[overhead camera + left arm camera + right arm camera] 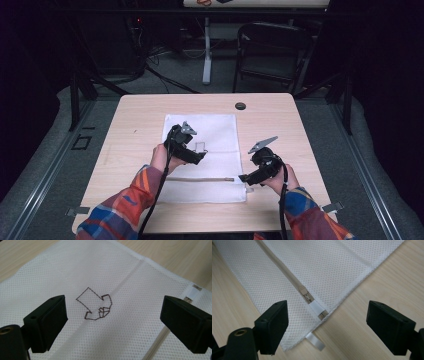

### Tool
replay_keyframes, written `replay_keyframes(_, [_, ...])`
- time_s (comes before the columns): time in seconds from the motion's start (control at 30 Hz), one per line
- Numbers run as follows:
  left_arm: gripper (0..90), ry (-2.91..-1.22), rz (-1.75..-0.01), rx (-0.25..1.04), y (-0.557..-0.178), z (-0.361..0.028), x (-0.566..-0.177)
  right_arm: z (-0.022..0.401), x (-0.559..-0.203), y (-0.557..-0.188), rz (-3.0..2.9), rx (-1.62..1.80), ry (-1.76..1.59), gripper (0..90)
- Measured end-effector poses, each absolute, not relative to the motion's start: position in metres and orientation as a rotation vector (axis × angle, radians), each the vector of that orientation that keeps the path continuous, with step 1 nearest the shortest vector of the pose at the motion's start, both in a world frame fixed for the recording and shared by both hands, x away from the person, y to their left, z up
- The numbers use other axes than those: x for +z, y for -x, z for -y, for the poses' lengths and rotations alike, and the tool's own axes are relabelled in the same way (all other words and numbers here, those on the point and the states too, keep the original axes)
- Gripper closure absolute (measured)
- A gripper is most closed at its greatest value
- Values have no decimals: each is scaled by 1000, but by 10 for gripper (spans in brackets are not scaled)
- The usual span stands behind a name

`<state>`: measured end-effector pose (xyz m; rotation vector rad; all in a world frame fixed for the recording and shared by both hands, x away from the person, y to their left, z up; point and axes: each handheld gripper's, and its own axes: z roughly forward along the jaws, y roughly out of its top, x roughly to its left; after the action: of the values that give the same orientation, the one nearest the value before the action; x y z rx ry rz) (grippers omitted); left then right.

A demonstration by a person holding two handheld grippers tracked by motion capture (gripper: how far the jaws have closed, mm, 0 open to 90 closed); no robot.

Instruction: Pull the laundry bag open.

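High view is showing a white mesh laundry bag (210, 135) lying flat near the middle of a light wooden table (135, 125), with its beige zipper (200, 179) running across the edge nearer the person. Both hands are coming in from the bottom in plaid sleeves. The left gripper (199, 159) is hovering over the middle of the bag, while the right gripper (244, 178) is pointing at the bag's near right corner, just where the zipper is ending.

Left gripper view is looking straight down on the mesh: the left gripper (113, 315) is standing with its jaws spread wide and grasping nothing, and a small dark stitched outline (96, 306) on the fabric is sitting between them, beside a seam crossing the bag diagonally.

Right gripper view is showing the right gripper (327, 325) with its jaws released and well apart, nothing pressed between the pads. Between them the zipper pull (305, 294) is lying at the end of its track, touching a white fabric tab (315, 307) at the bag's corner. A second white loop (315, 341) is sticking out from under the bag's edge onto bare wood
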<state>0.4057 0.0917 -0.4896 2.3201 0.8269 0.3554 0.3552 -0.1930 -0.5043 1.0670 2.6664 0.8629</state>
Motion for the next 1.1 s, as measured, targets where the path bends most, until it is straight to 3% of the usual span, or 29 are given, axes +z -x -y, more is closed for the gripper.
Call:
replay_keyframes(0.17, [77, -2345, -781, 329, -400, -79, -495, 194, -507, -357, -2661, 855, -1084, 204])
replay_keyframes(0.5, [158, -2376, -672, 158, -390, -49, -515, 187, -514, -356, -2672, 814, -1073, 360])
replay_keyframes(0.63, [244, -2403, -621, 107, -386, -37, -526, 183, -519, -356, -2691, 802, -1058, 485])
replay_keyframes(0.87, [477, -2465, -509, 59, -378, -15, -543, 175, -529, -359, -2713, 768, -1040, 763])
replay_keyframes(0.97, [576, -2492, -482, 53, -376, -8, -549, 171, -536, -361, -2724, 745, -1038, 839])
replay_keyframes(1.1, [634, -2514, -493, 51, -376, -5, -556, 168, -544, -365, -2740, 744, -1045, 895])
